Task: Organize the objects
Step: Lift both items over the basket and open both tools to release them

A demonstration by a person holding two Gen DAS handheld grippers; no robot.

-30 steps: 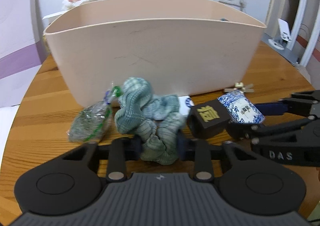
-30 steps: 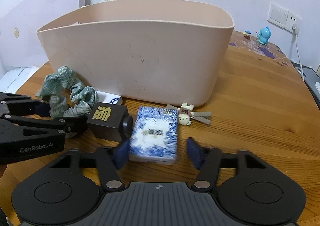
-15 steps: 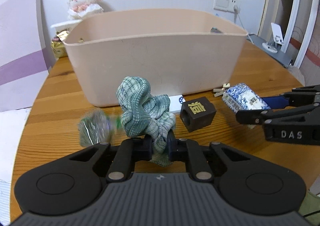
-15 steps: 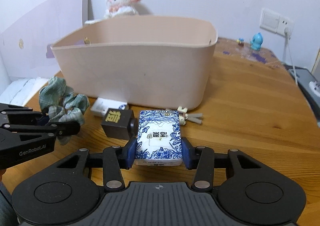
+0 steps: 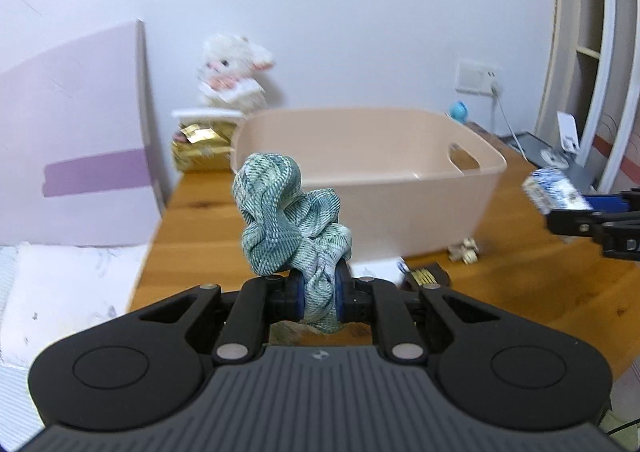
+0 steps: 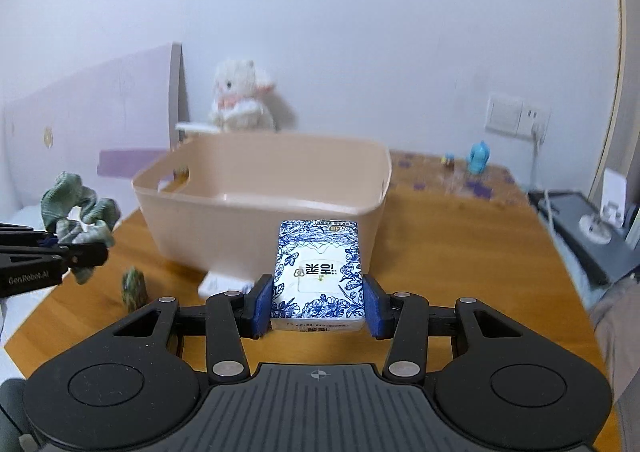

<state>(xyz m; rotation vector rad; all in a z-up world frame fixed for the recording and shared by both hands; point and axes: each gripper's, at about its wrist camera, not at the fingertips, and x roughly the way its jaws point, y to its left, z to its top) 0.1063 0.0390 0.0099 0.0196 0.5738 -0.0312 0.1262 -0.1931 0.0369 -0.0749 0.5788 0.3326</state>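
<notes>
We hold two grippers above the wooden table (image 6: 460, 236), both facing the beige bin (image 5: 384, 156). The left gripper (image 5: 318, 298) is clamped on the green scrunchie (image 5: 288, 212); its blue pads (image 5: 296, 298) pinch the lower folds, and the rest of the fabric stands up in front of the bin's near wall. The right gripper (image 6: 318, 306) is clamped on the blue-and-white tissue pack (image 6: 318, 272), which lies flat between its jaws, its far end just short of the bin. On the table near the bin's base we see a small white packet (image 6: 224, 284), a black cube with gold print (image 5: 426, 276), a small figure charm (image 5: 464, 250) and a green wrapped item (image 6: 134, 288). A white plush toy (image 6: 240, 100) sits behind the bin.
</notes>
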